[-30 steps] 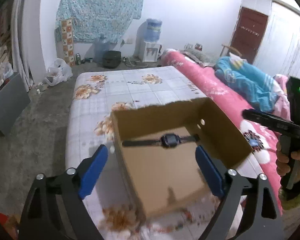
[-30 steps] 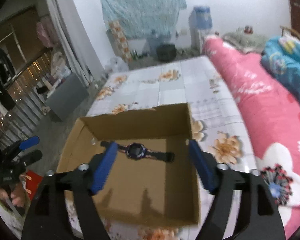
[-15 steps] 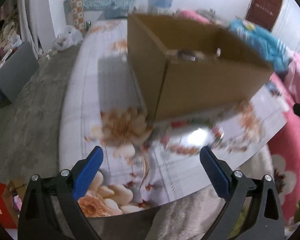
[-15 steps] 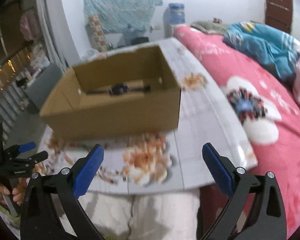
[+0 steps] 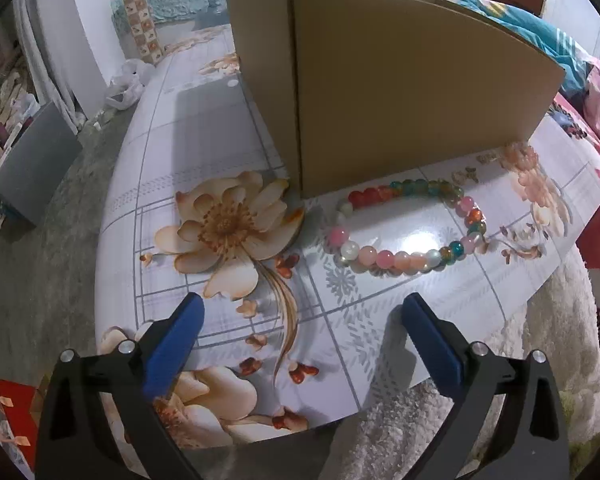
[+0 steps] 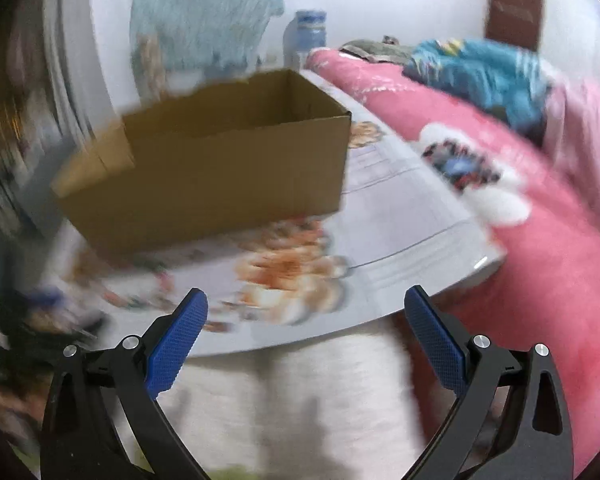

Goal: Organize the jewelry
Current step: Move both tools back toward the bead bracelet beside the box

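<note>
A bracelet of coloured beads point(image 5: 410, 224) lies on the floral table point(image 5: 204, 120) just in front of a brown cardboard box point(image 5: 380, 80). My left gripper point(image 5: 300, 312) is open and empty, low over the table and short of the bracelet. My right gripper point(image 6: 306, 304) is open and empty, held off the table's near edge; its view is blurred. The box point(image 6: 220, 168) shows there too, its inside hidden from both views.
A pink floral bed point(image 6: 520, 240) with a blue blanket point(image 6: 480, 76) runs along the table's right side. A white fluffy cover point(image 5: 540, 360) lies below the table's near edge. A grey panel point(image 5: 36, 160) stands on the floor at left.
Both grippers have dropped from above the box to table level and pulled back. The watch inside the box is out of sight now. The bead bracelet has come into the left view.
</note>
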{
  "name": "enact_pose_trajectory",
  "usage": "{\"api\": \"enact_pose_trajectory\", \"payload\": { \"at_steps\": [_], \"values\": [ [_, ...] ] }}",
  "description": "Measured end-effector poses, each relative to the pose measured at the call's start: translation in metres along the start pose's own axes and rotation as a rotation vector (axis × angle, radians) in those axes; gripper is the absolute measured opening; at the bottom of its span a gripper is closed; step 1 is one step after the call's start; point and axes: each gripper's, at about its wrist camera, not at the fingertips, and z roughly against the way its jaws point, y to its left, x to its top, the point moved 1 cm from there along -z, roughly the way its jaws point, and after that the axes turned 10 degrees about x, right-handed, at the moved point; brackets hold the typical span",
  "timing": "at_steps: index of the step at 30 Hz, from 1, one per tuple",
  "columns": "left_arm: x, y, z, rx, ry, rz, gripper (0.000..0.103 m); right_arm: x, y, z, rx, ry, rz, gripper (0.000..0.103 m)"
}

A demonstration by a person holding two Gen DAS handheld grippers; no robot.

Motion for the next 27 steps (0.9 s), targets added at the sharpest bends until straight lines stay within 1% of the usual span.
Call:
{"api": "enact_pose_trajectory", "payload": {
  "at_steps": [2, 3, 5, 8, 11, 15, 18, 19, 21, 22, 25, 27],
  "values": [
    [0.0, -0.001, 0.0, -0.002, 0.001, 0.01, 0.097, -0.011, -0.001, 0.006, 0.065, -0.036, -0.079, 0.095],
    [0.0, -0.001, 0.0, -0.002, 0.0, 0.014, 0.097, -0.014, 0.002, 0.008, 0.074, -0.04, -0.08, 0.095],
    [0.0, -0.002, 0.0, 0.002, -0.004, 0.016, 0.097, -0.018, 0.009, 0.011, 0.074, -0.048, -0.059, 0.095],
    [0.0, -0.001, 0.0, 0.006, -0.01, 0.014, 0.097, -0.022, 0.022, 0.025, 0.061, -0.084, -0.021, 0.095],
    [0.0, -0.001, 0.001, 0.002, -0.007, 0.021, 0.097, -0.026, 0.026, 0.032, 0.078, -0.093, -0.007, 0.095],
    [0.0, -0.002, 0.001, -0.002, -0.015, 0.026, 0.097, -0.032, 0.021, 0.032, 0.122, -0.06, -0.032, 0.095],
    [-0.001, -0.003, 0.002, -0.006, -0.024, 0.018, 0.097, -0.036, 0.018, 0.036, 0.229, -0.057, -0.072, 0.095],
    [-0.001, -0.003, 0.003, -0.008, -0.025, 0.017, 0.097, -0.036, 0.018, 0.038, 0.24, -0.061, -0.073, 0.095],
    [-0.002, -0.003, 0.004, -0.01, -0.024, 0.016, 0.097, -0.036, 0.021, 0.041, 0.239, -0.06, -0.064, 0.095],
    [-0.001, -0.003, 0.003, -0.009, -0.022, 0.016, 0.097, -0.037, 0.022, 0.041, 0.253, -0.053, -0.057, 0.095],
    [-0.001, -0.003, 0.003, -0.007, -0.021, 0.017, 0.097, -0.037, 0.027, 0.04, 0.342, -0.022, -0.043, 0.095],
    [-0.001, -0.003, 0.002, -0.007, -0.02, 0.017, 0.098, -0.037, 0.03, 0.039, 0.352, -0.007, -0.03, 0.095]
  ]
}}
